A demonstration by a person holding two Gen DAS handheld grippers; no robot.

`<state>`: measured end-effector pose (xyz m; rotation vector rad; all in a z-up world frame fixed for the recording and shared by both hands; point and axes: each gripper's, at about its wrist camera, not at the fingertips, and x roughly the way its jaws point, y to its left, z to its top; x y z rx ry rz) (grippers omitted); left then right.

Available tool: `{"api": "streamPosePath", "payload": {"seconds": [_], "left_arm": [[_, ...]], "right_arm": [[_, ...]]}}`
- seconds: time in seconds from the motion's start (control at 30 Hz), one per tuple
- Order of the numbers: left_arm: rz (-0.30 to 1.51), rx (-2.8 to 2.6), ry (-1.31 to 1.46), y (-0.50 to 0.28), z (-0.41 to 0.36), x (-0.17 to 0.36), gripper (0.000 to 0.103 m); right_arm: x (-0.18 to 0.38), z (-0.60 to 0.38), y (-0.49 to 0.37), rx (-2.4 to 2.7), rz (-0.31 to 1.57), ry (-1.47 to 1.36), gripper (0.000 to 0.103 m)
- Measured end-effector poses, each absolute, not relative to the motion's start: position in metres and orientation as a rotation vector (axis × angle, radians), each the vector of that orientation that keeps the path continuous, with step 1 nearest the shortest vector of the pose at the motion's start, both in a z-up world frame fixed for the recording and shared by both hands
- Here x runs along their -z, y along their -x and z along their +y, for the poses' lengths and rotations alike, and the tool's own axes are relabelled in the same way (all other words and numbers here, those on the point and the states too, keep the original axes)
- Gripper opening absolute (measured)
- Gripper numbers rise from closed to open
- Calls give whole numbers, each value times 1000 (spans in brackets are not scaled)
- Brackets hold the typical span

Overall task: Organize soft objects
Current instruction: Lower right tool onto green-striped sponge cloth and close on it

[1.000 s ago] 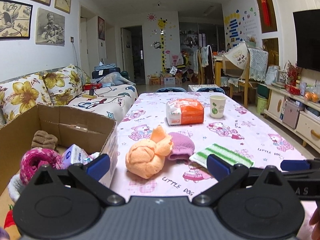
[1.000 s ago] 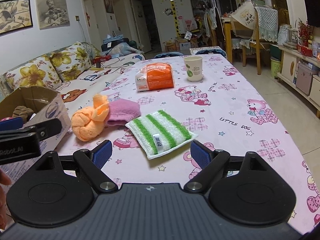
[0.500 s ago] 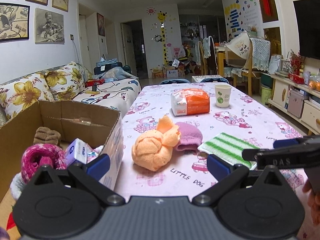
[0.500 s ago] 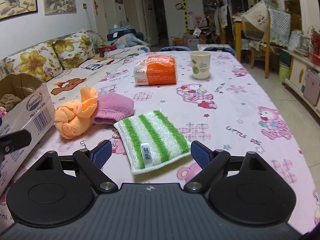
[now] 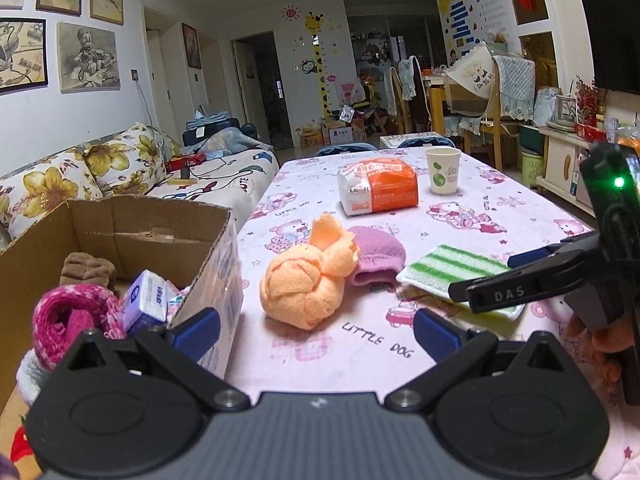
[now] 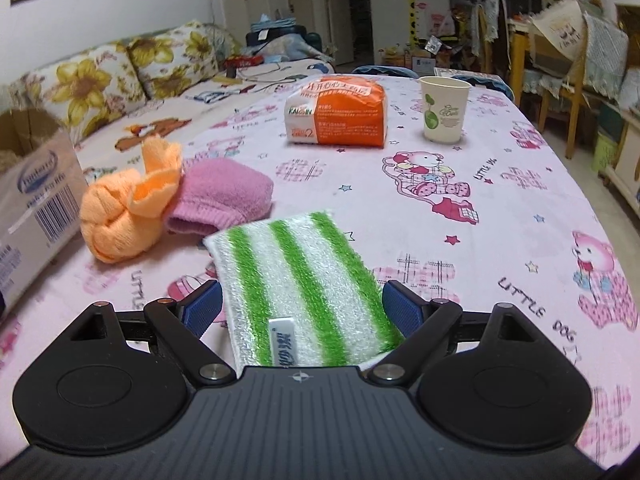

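The pad [image 6: 304, 292], green-and-white striped, lies flat on the worktop [image 6: 500, 208] near its front edge, straight ahead of the right gripper [image 6: 302, 306]. Its long axis runs away from that gripper toward the far edge, tilted slightly left, so its two long sides face the fingers. The near end, with the white label, already sits between them: the left finger [image 6: 202, 308] is just beside one long side and the right finger [image 6: 402, 308] just beside the other. The fingers are spread wide, gripping nothing, and whether they touch the pad's sides cannot be told. The right gripper is clearly the nearer one; closing across the pad's short width looks like the coming move, and the soft pile will likely squash and bow as it is squeezed.

The left gripper [image 5: 316, 330] hangs over the front edge, its fingers likewise spread and empty, pointing at the orange cloth [image 5: 304, 284], which is rolled into a ball. That cloth touches a purple cloth [image 5: 378, 260], and the purple cloth's edge touches or overlaps the pad's far left corner. The box [image 5: 208, 264] stands at the worktop's left edge, well left of the pad, already holding several soft things. Toward the far edge sit a tissue pack [image 6: 338, 114] and a cup [image 6: 444, 108], apart from the cloths.
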<state>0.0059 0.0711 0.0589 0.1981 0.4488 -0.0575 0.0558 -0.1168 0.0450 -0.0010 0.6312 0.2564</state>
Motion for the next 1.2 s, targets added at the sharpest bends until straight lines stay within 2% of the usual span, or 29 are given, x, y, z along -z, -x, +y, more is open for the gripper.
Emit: {"api": "streamPosePath", "payload": {"seconds": [0.2, 0.87, 1.2], "left_arm": [[465, 62, -207, -9, 68, -56, 102], [467, 45, -232, -14, 60, -48, 102], [445, 61, -264, -12, 39, -45, 102]], "right_arm": [[-41, -103, -53, -252, 623, 144, 103], [-39, -132, -41, -131, 614, 187, 100], [-34, -154, -41, -91, 611, 142, 103]]}}
